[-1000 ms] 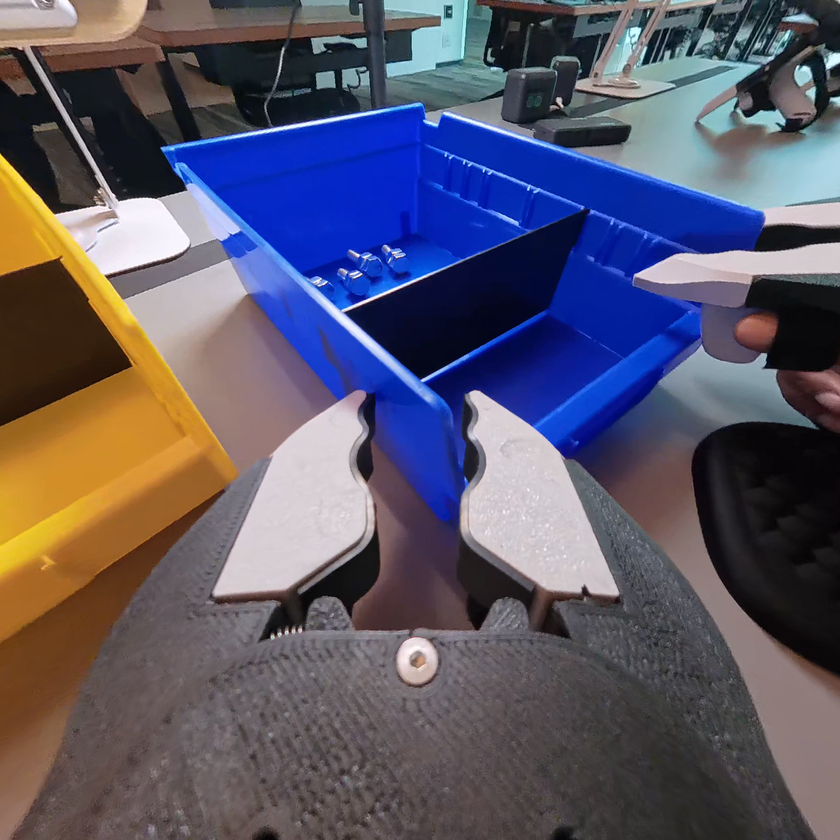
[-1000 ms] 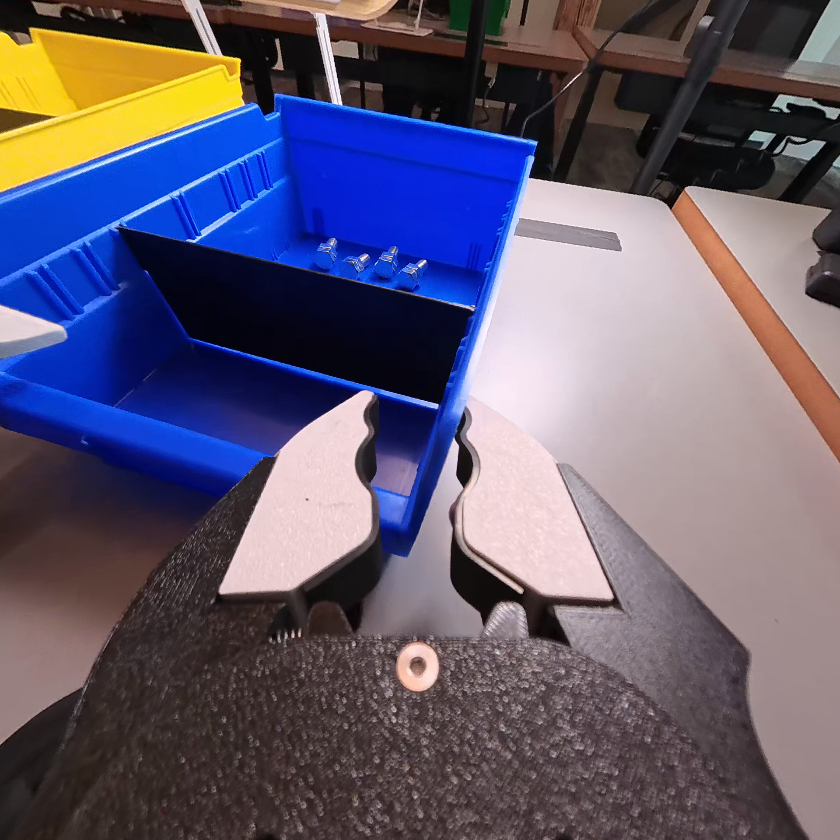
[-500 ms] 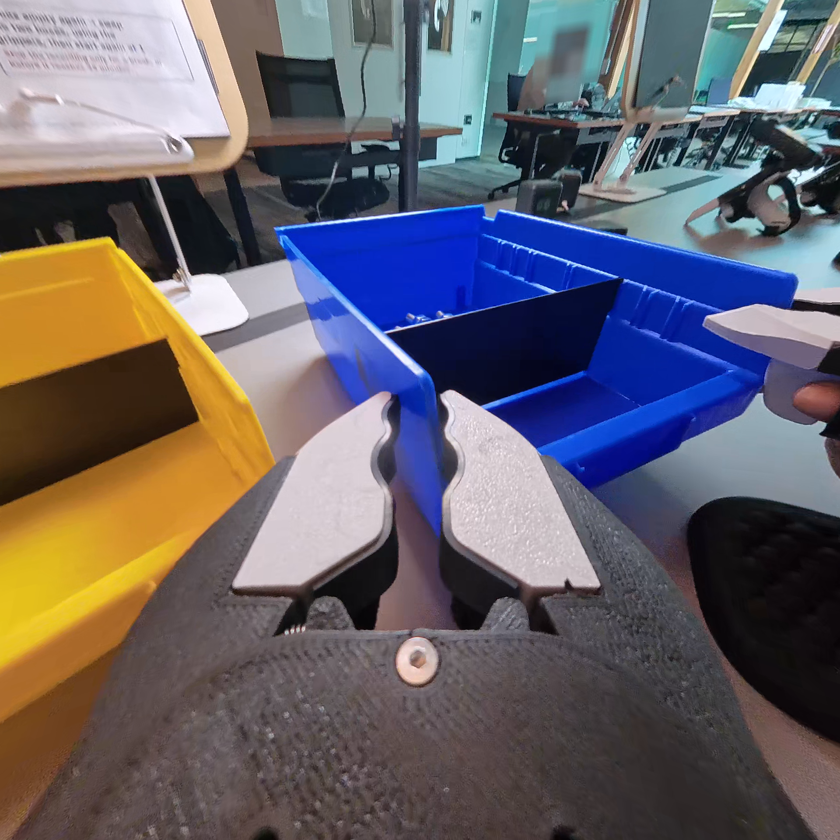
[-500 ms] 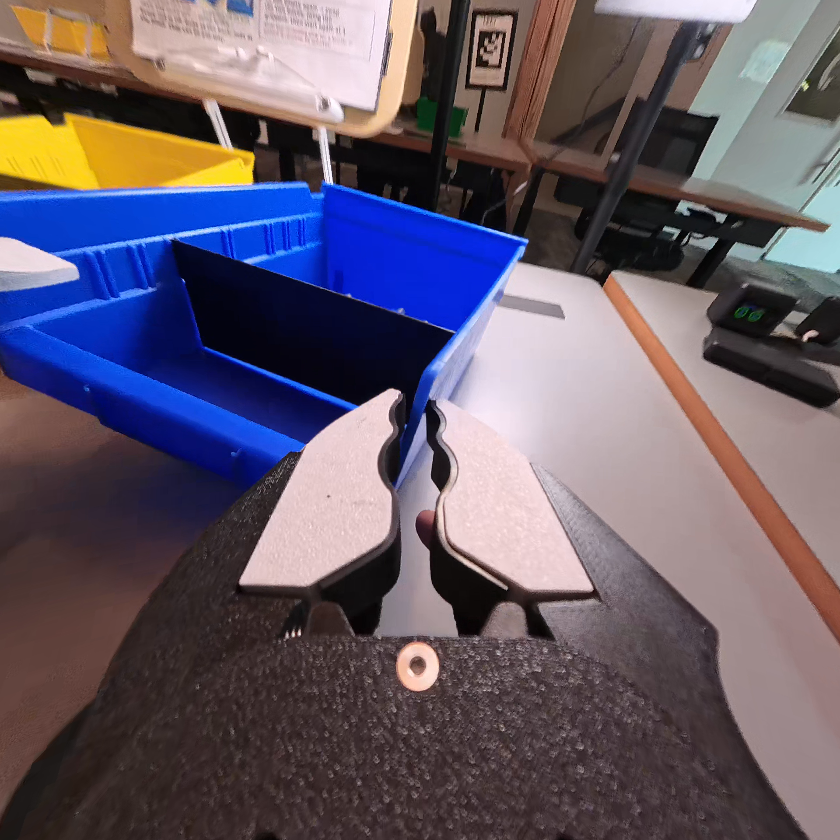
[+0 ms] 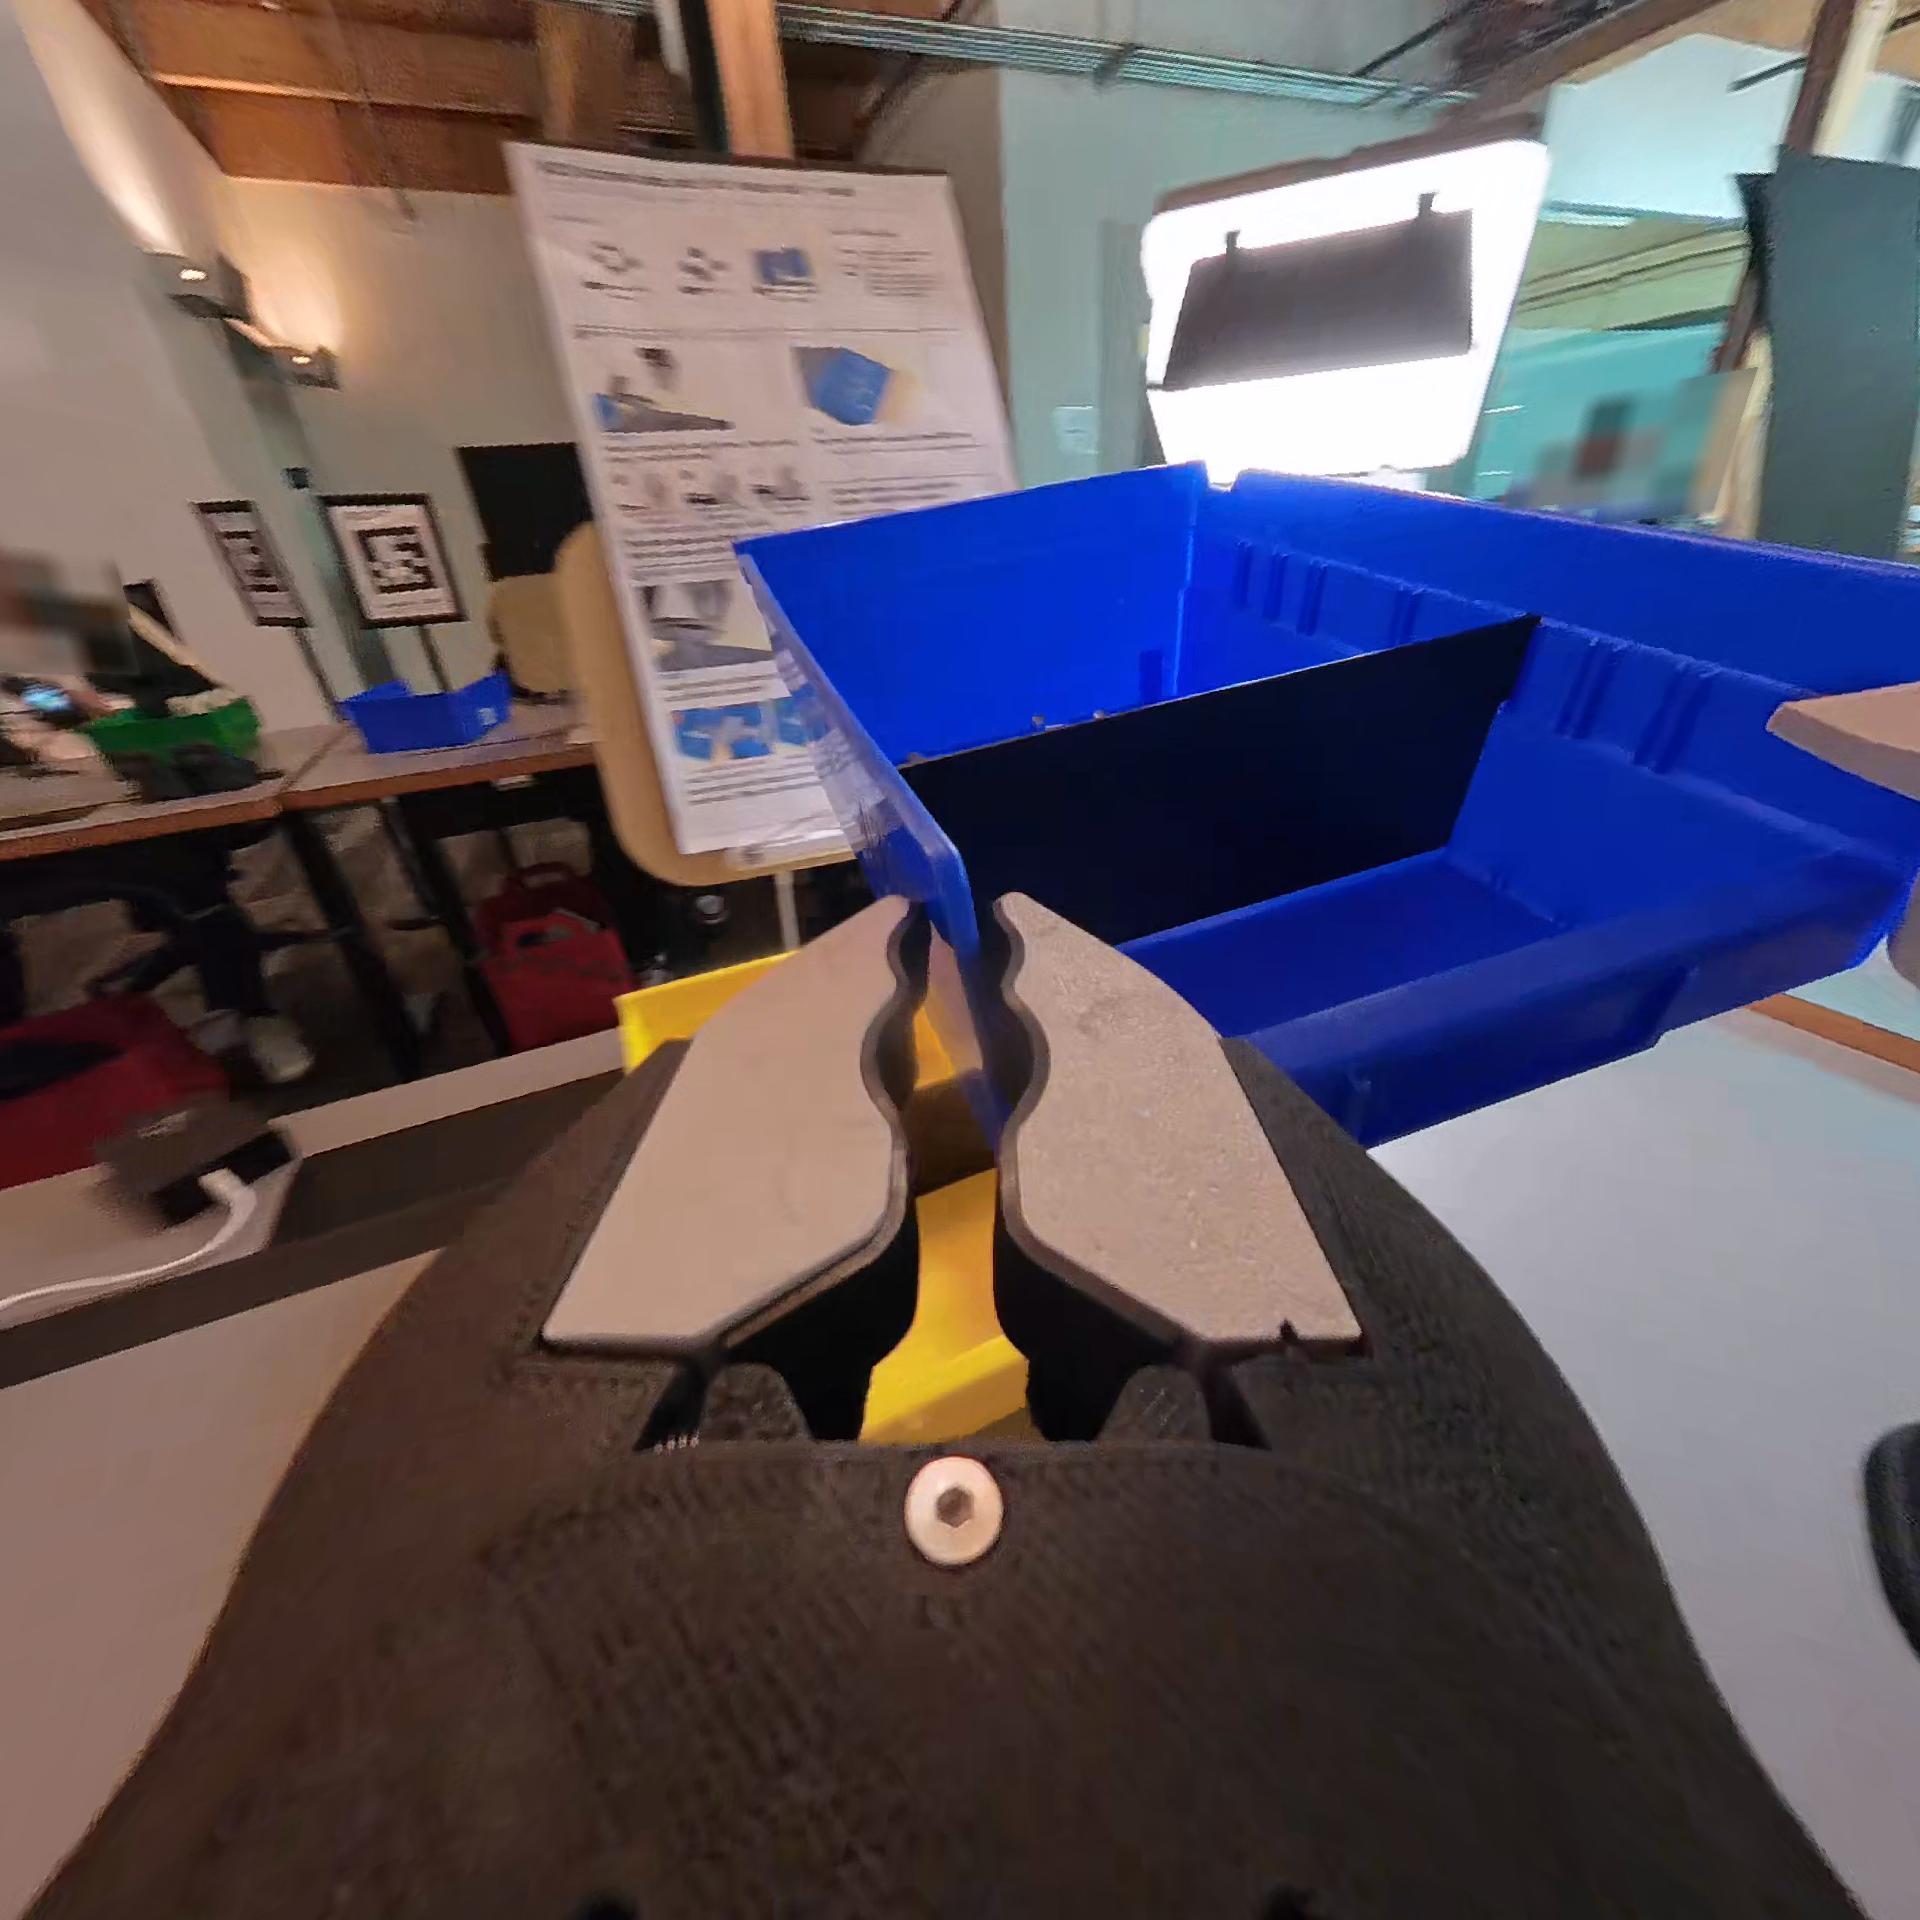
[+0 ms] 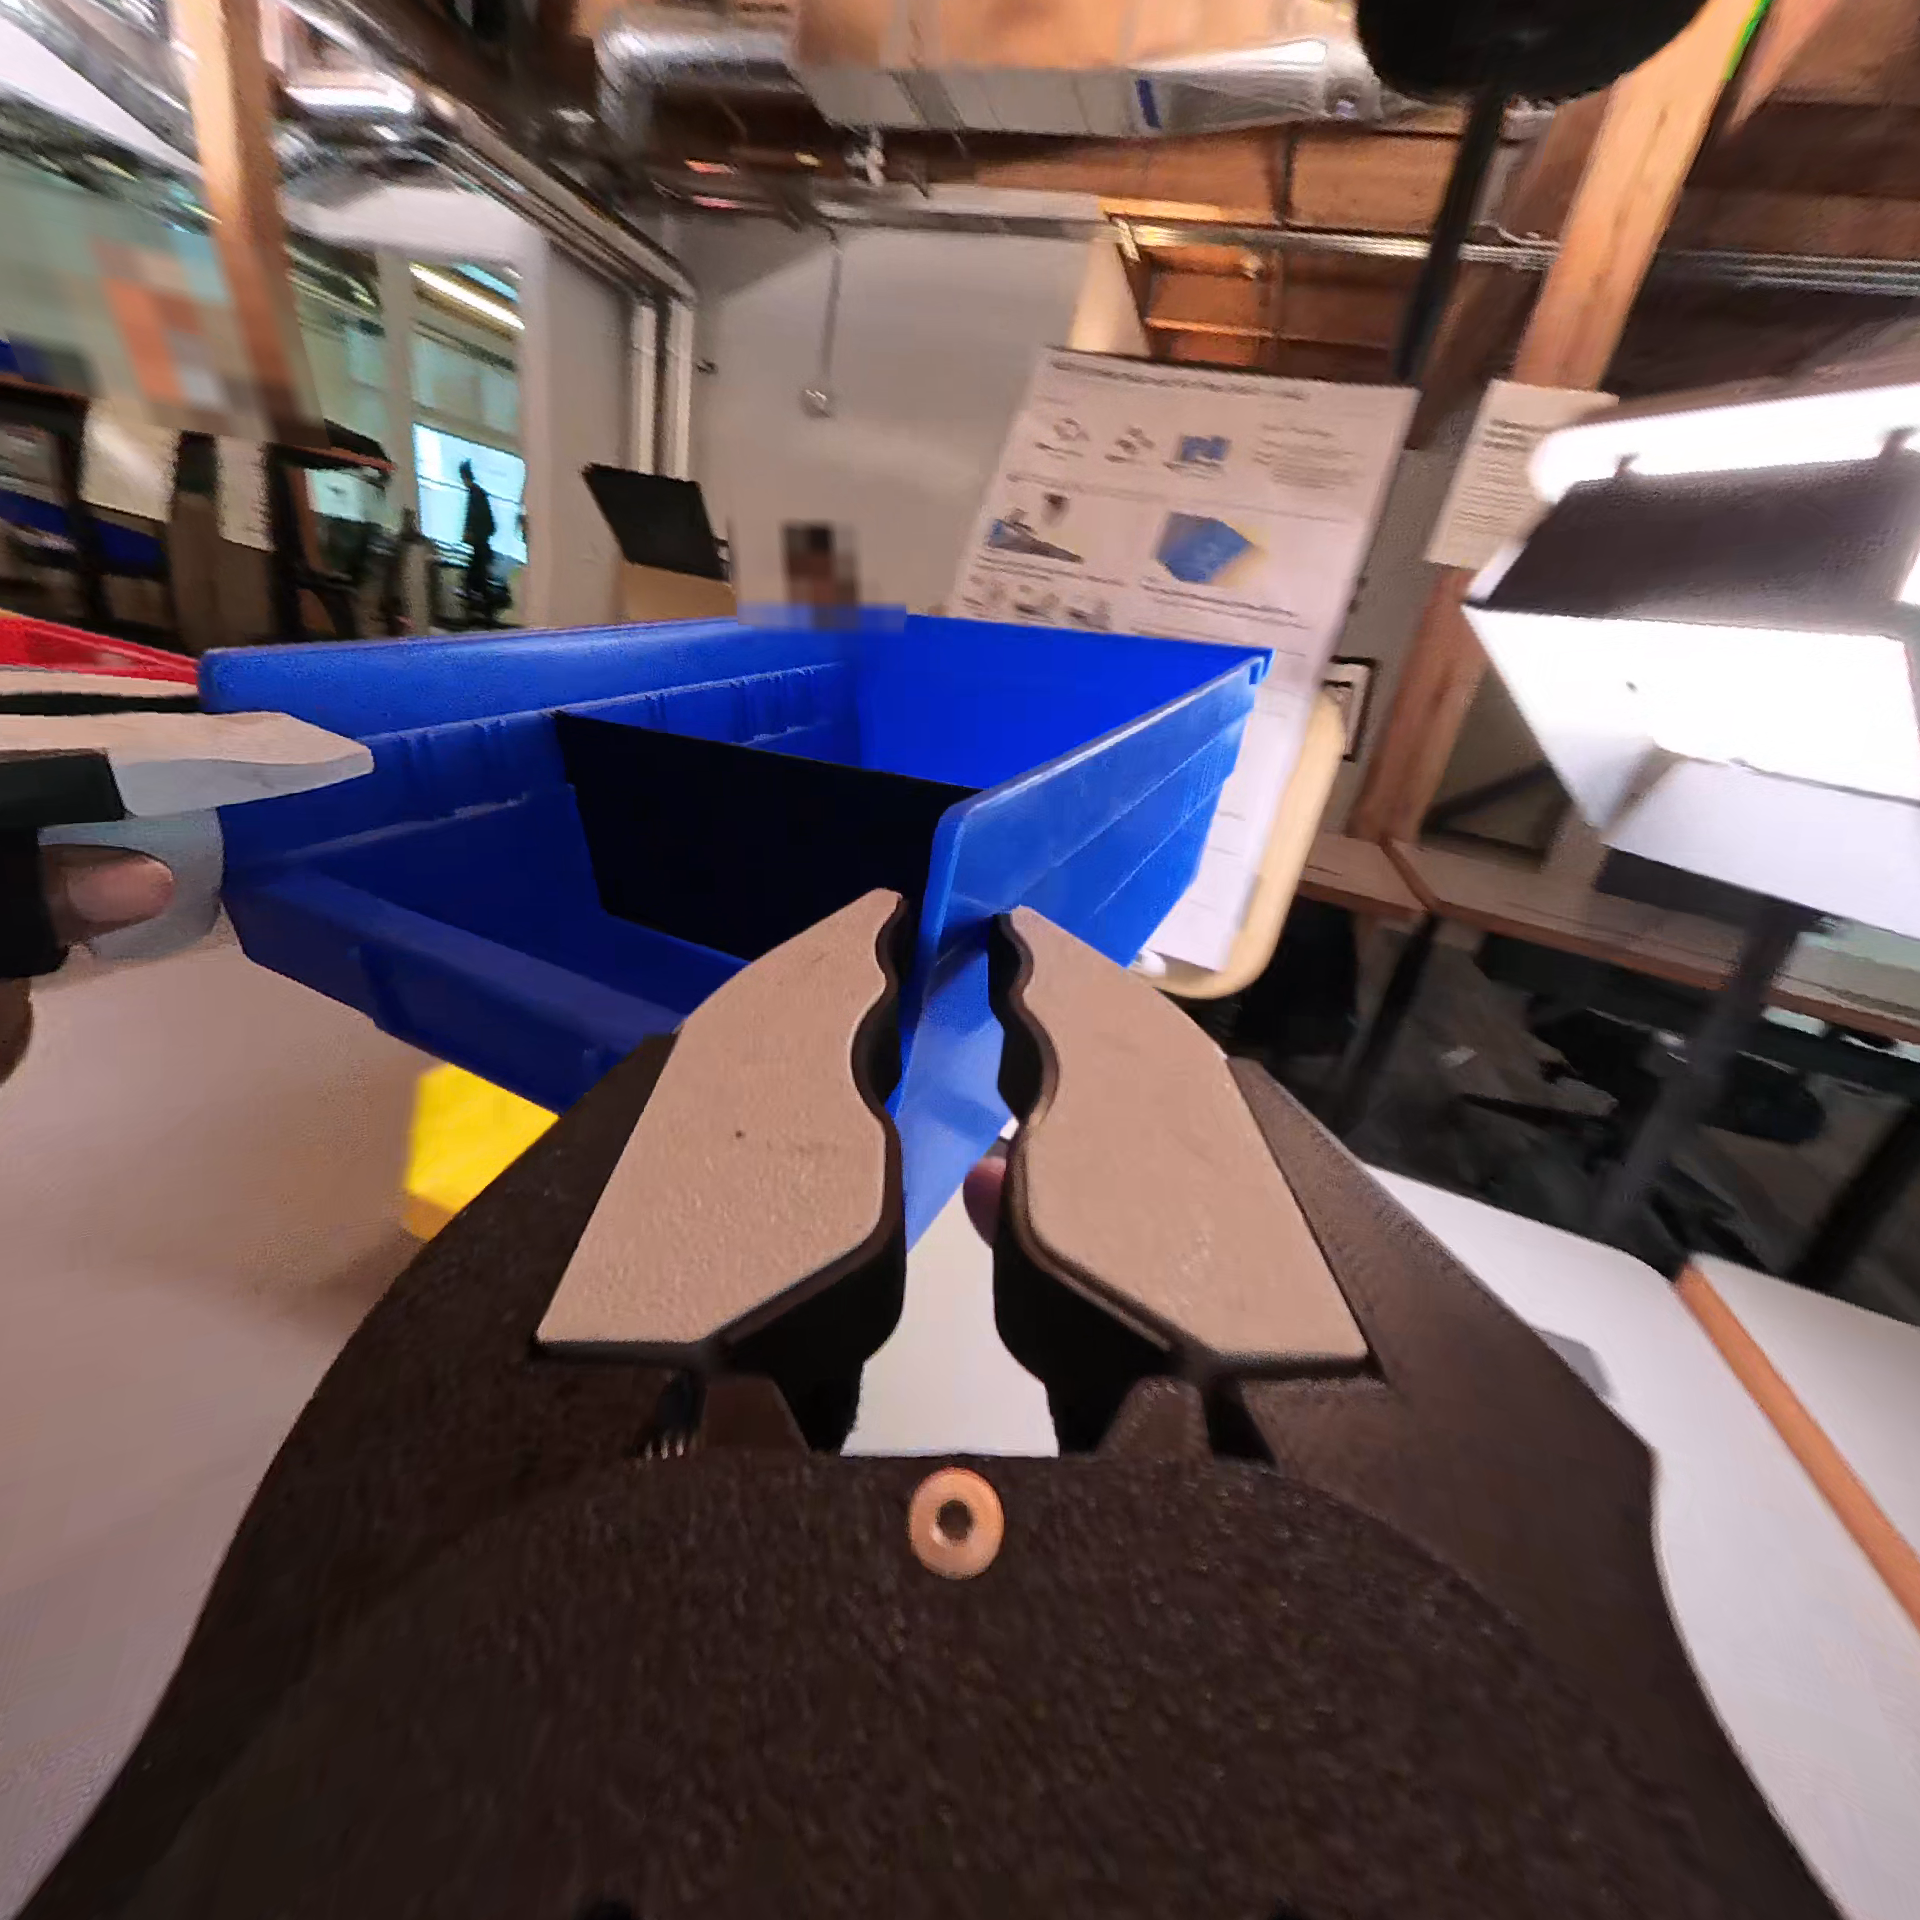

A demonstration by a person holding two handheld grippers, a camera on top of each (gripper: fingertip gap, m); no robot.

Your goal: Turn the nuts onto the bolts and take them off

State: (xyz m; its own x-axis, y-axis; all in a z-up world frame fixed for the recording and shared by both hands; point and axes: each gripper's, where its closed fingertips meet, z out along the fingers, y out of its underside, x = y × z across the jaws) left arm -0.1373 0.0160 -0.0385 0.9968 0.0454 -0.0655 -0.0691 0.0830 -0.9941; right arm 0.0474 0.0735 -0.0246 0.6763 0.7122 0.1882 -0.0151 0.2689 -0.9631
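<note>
our left hand-held gripper (image 5: 951, 920) is clamped on the near left wall of the blue bin (image 5: 1351, 727), our right hand-held gripper (image 6: 943, 920) on its near right wall, and the bin hangs above the table (image 6: 177, 1143). the left view alone shows small bolt tops (image 5: 1049, 720) just over the black divider (image 5: 1195, 790); the right view hides them. a yellow bin (image 5: 935, 1309) lies below.

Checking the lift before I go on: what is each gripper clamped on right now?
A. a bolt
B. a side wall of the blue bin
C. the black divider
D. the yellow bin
B: the left gripper and right gripper each pinch a wall of the blue bin.
</note>
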